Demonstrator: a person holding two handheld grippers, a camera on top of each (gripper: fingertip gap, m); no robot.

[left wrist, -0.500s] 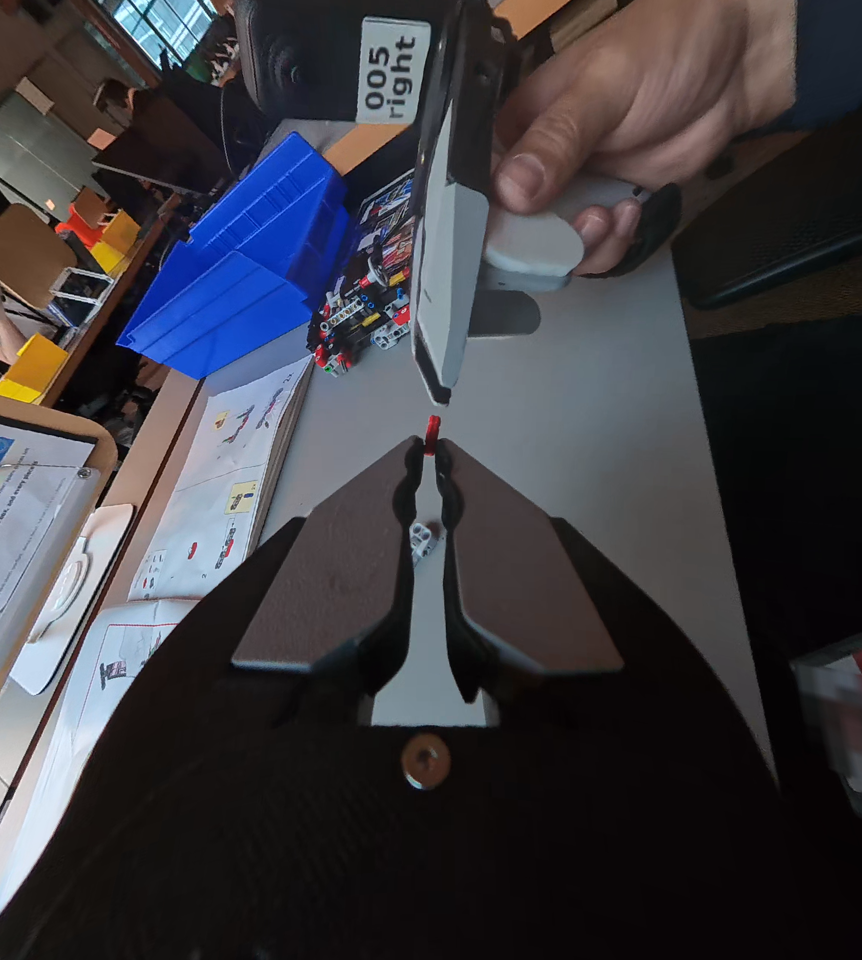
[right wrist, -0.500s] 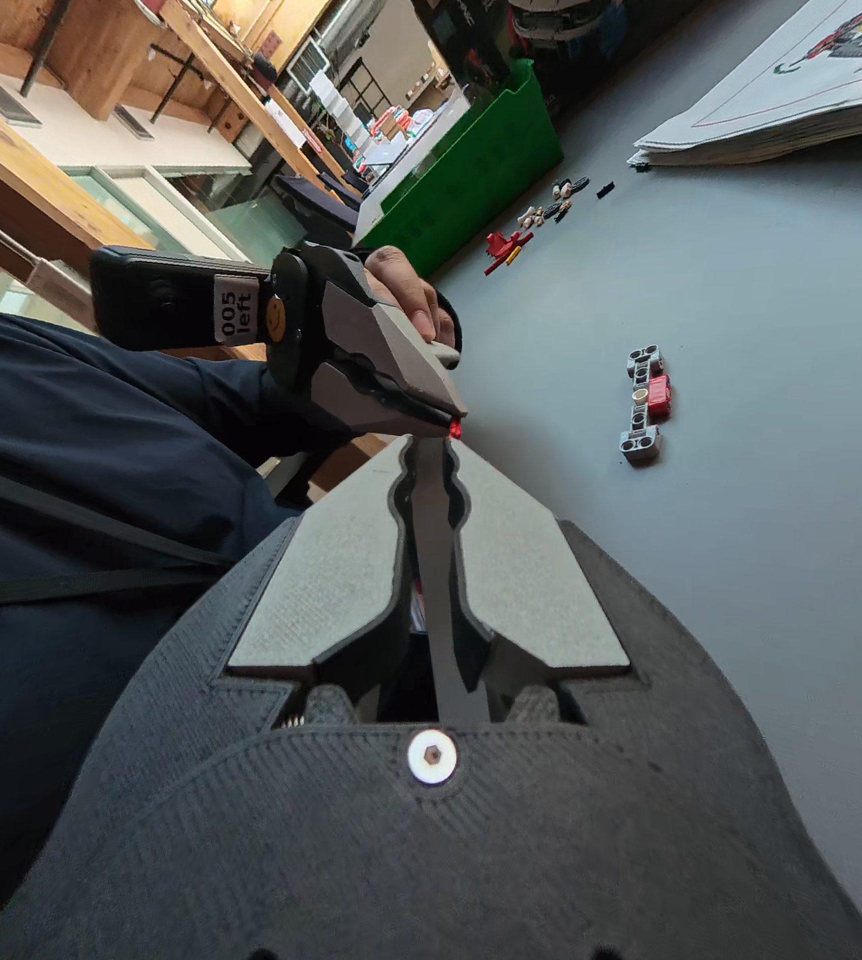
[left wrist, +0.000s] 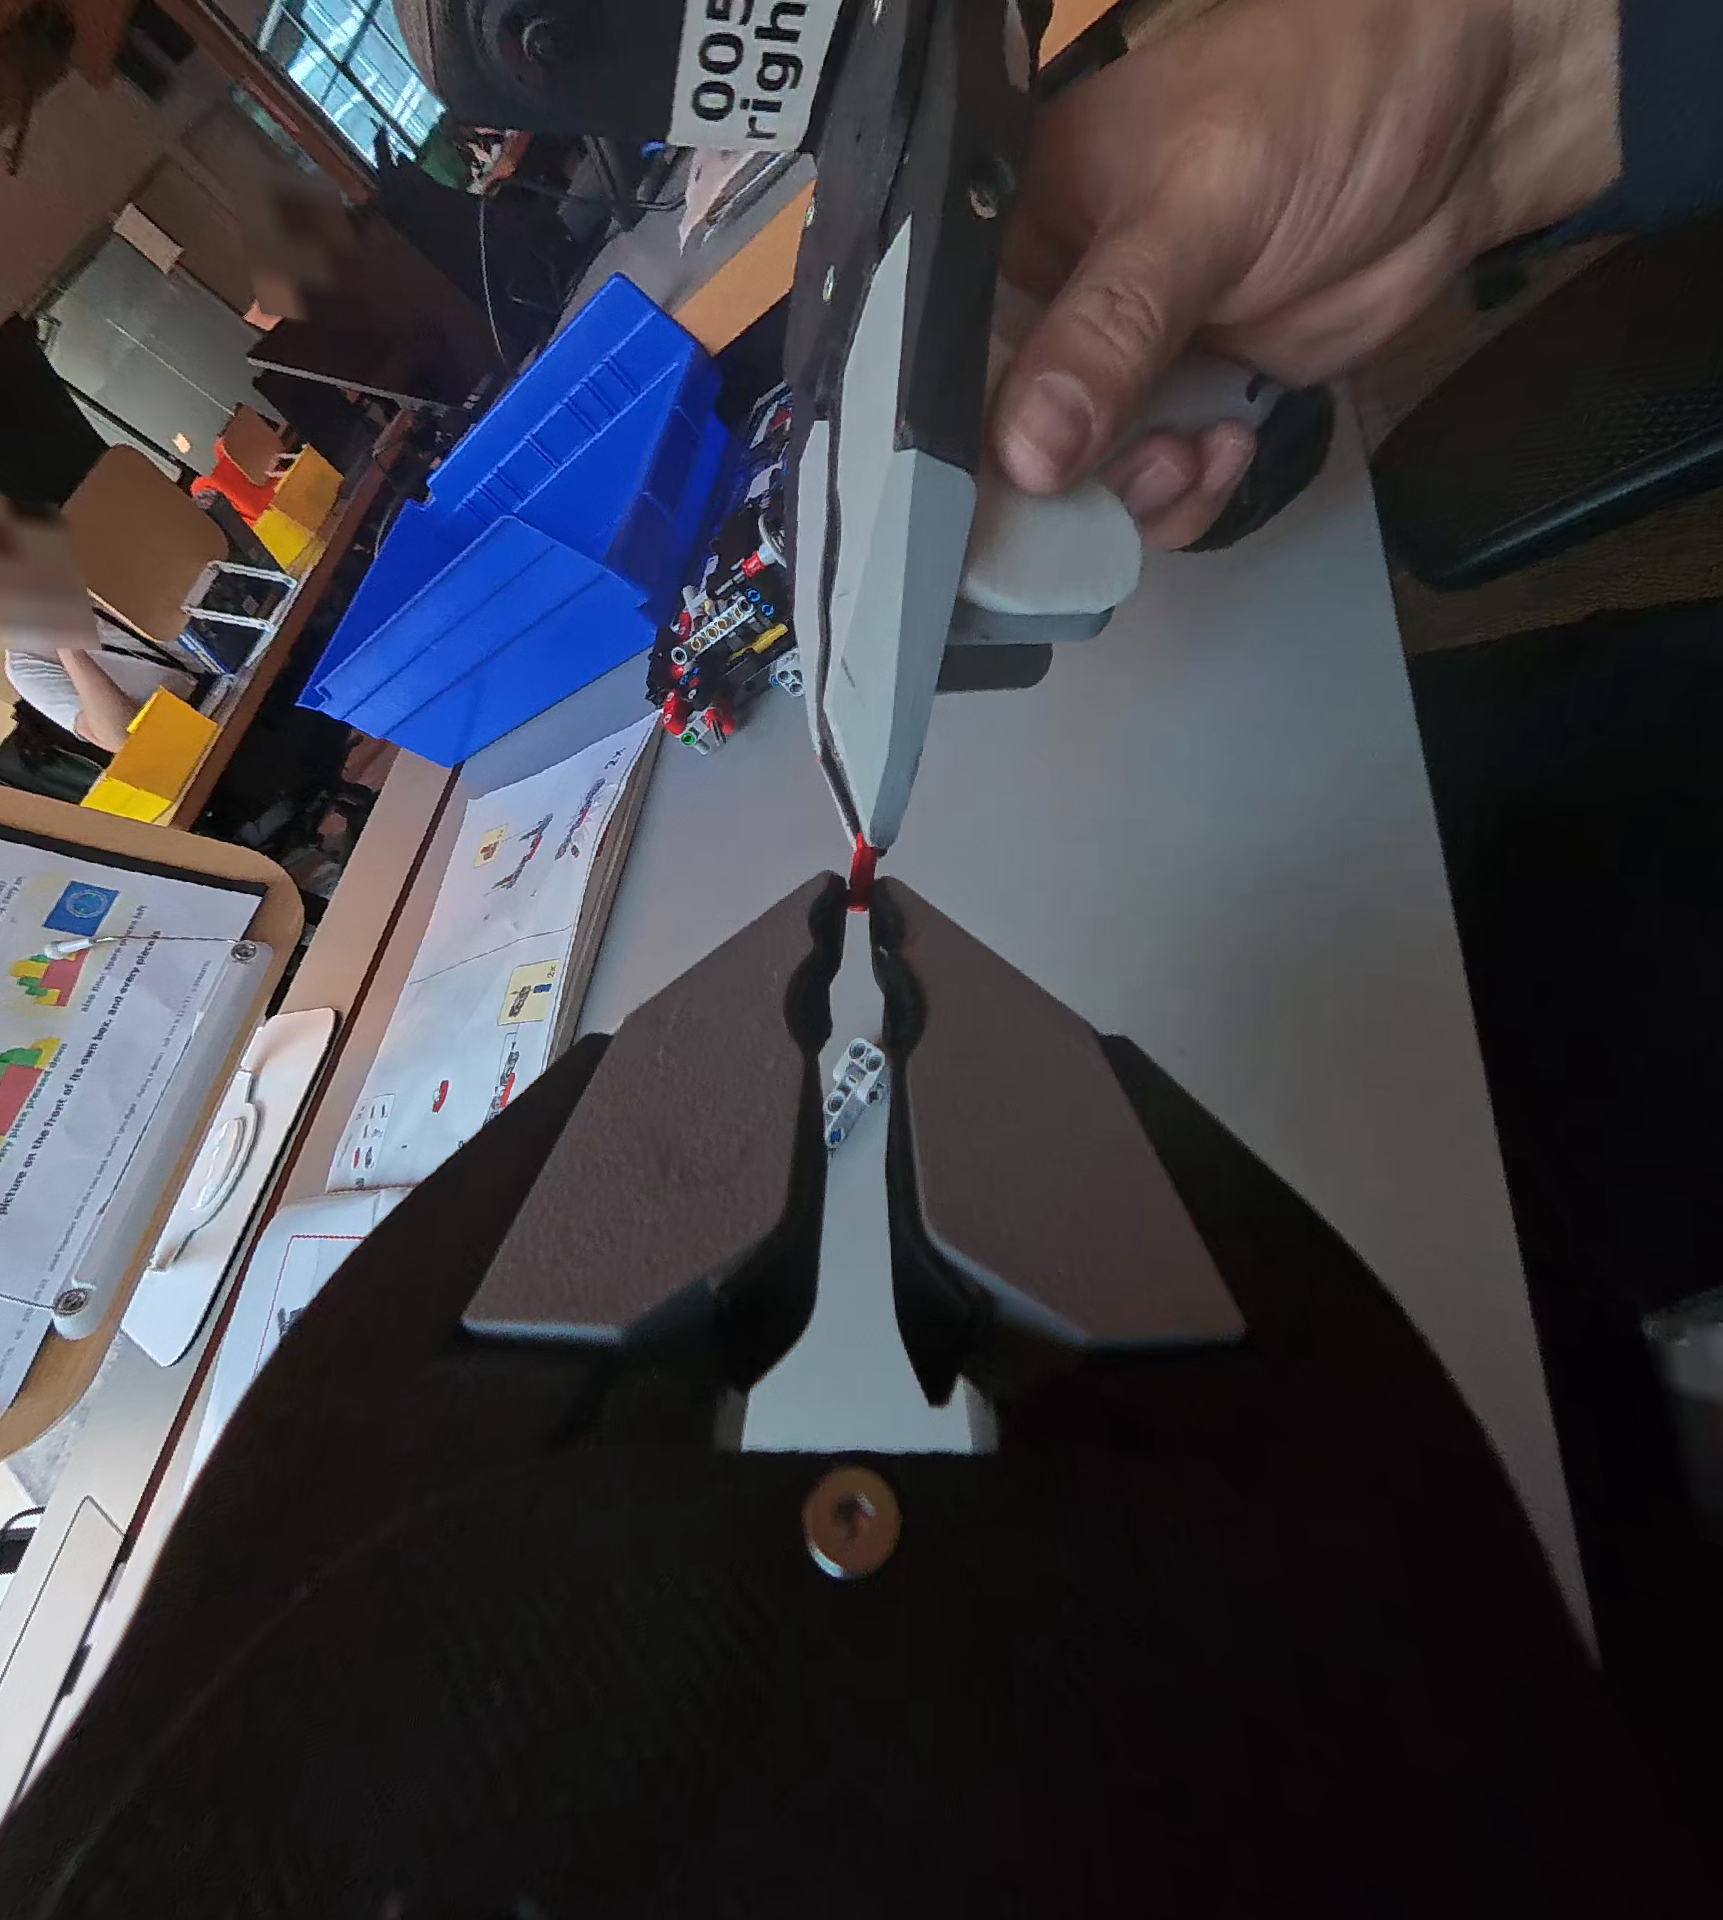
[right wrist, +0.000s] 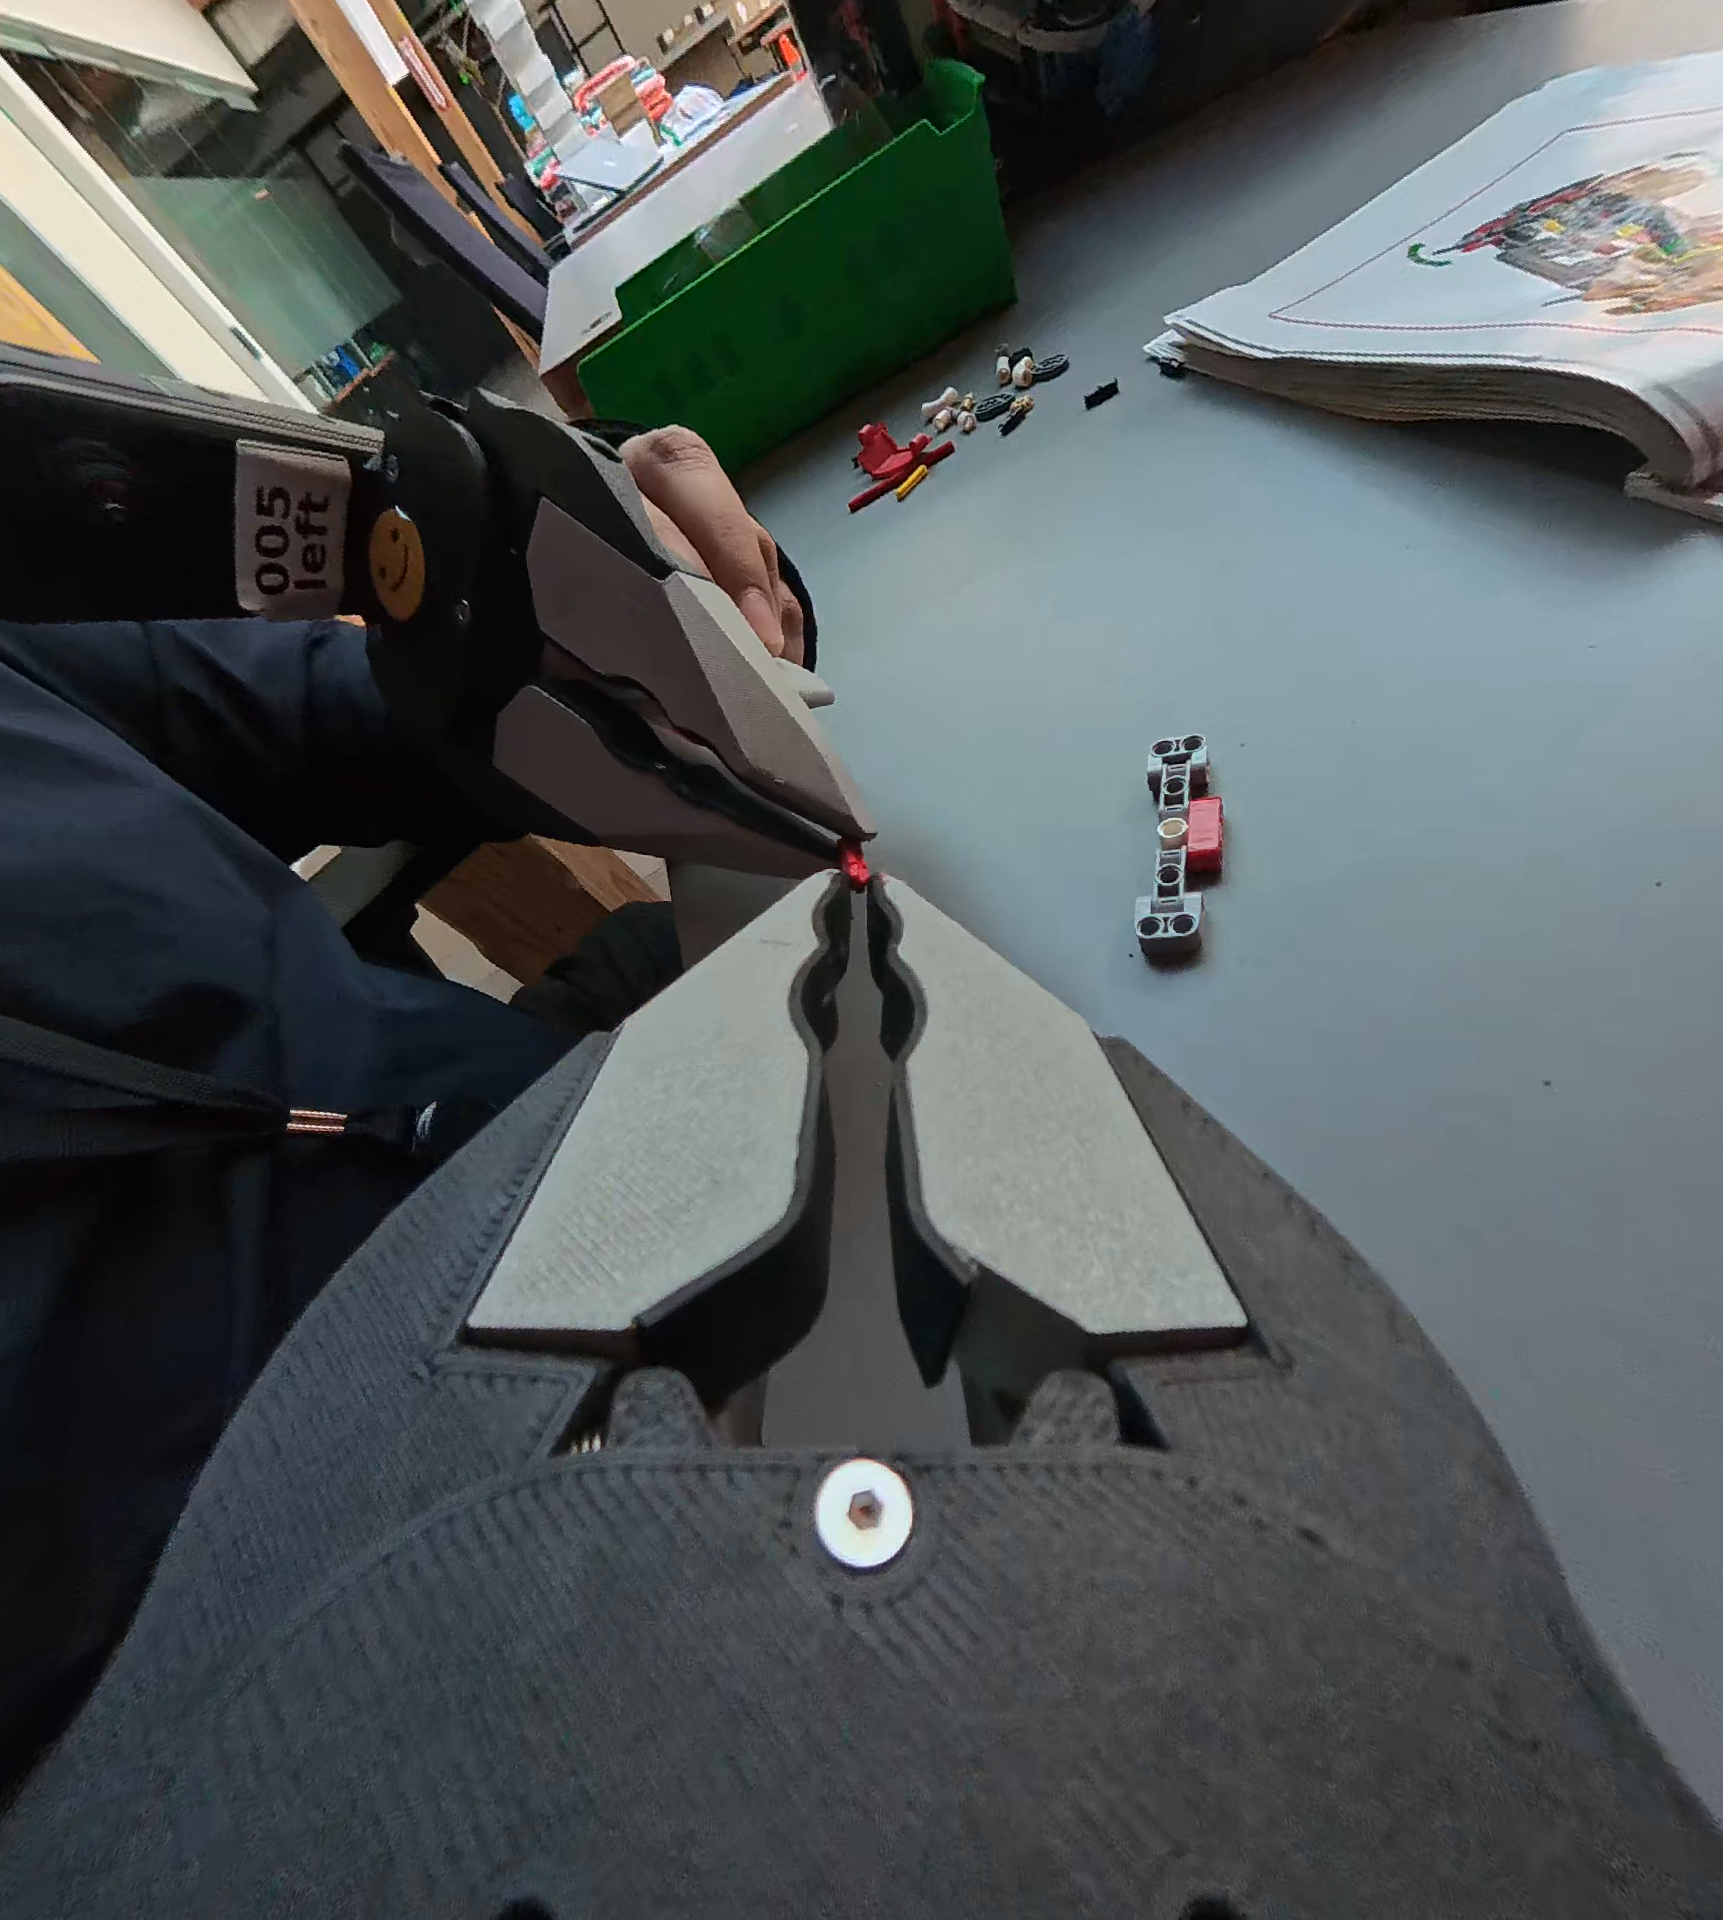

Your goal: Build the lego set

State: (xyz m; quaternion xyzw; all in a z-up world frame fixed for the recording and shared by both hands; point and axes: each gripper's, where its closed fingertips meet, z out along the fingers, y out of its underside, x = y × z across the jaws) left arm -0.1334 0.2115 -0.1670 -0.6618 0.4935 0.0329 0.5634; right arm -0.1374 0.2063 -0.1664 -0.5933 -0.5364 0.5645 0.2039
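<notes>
On grey table (right wrist: 1459, 1143), green bin (right wrist: 836, 301).

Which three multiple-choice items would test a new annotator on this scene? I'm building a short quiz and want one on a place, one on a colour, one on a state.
1. Where does the grey beam assembly with a red block on it lie?
A. in the green bin
B. on the grey table
C. on the open booklet

2. What colour is the small peg between the two grippers' tips?
A. red
B. yellow
C. blue

3. How do the left gripper fingers stand?
A. spread wide
B. closed on the peg
C. flat on the table

Answers:
1 B: it rests on bare table, apart from the green bin and booklet.
2 A: it shows red in both views.
3 B: the tips pinch the peg's near end, and the right gripper meets its far end.
</notes>
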